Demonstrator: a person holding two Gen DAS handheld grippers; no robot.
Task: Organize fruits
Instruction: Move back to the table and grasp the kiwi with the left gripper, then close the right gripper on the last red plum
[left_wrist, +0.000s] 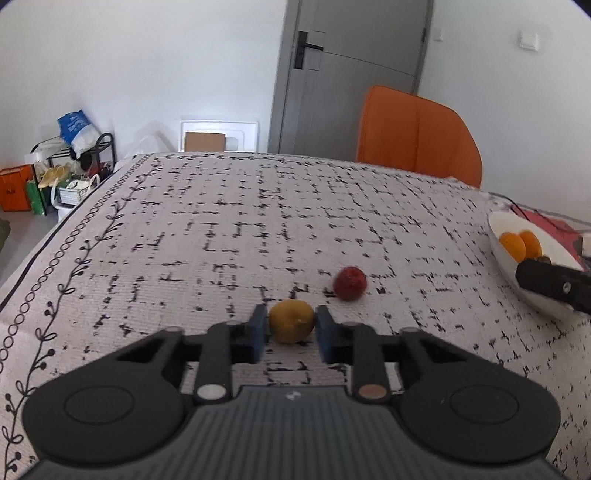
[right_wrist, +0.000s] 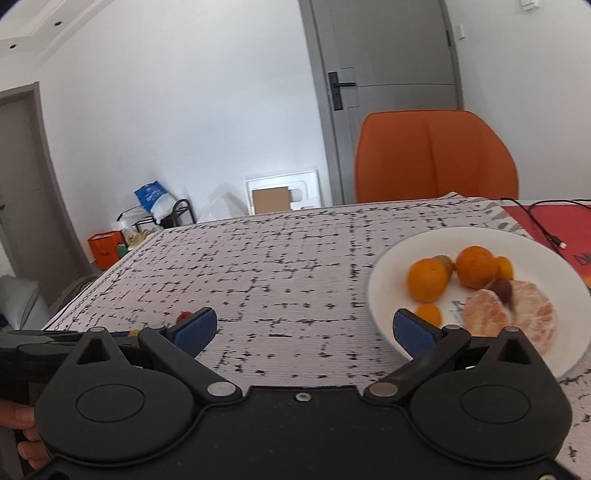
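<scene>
— White and shallow, the plate (right_wrist: 384, 280) sat on the patterned worktop (right_wrist: 280, 266), and everything else can be placed from it. What was in it?

— Two whole oranges (right_wrist: 427, 279), a peeled citrus fruit (right_wrist: 517, 314) near its front rim, a small orange piece (right_wrist: 429, 314) just beside that, and a dark reddish bit (right_wrist: 503, 290) resting on the peeled one. A brownish fruit (right_wrist: 444, 263) peeked out between the two oranges; what it was could not be told.

— And the fruit outside the plate?

— A yellow fruit (left_wrist: 291, 320) lay on the worktop well to the left of the plate, with a red fruit (left_wrist: 349, 283) a little closer to the plate and apart from the yellow one.

— How were the tools set?

— The left gripper (left_wrist: 291, 326) had its blue pads on either side of the yellow fruit, pressed against it or very nearly; it looked like a grasp with the fruit resting on the cloth. The right gripper (right_wrist: 303, 328) was spread wide with nothing between its pads (right_wrist: 412, 330), the right one overlapping the plate's near-left rim in the right wrist view.

— Anything beyond the plate?

— An orange chair (right_wrist: 436, 155) stood behind the worktop's far edge, a grey door (right_wrist: 391, 55) behind that, and a black cable (right_wrist: 535, 221) trailed over a red mat (right_wrist: 546, 229) just past the plate's far side.
</scene>
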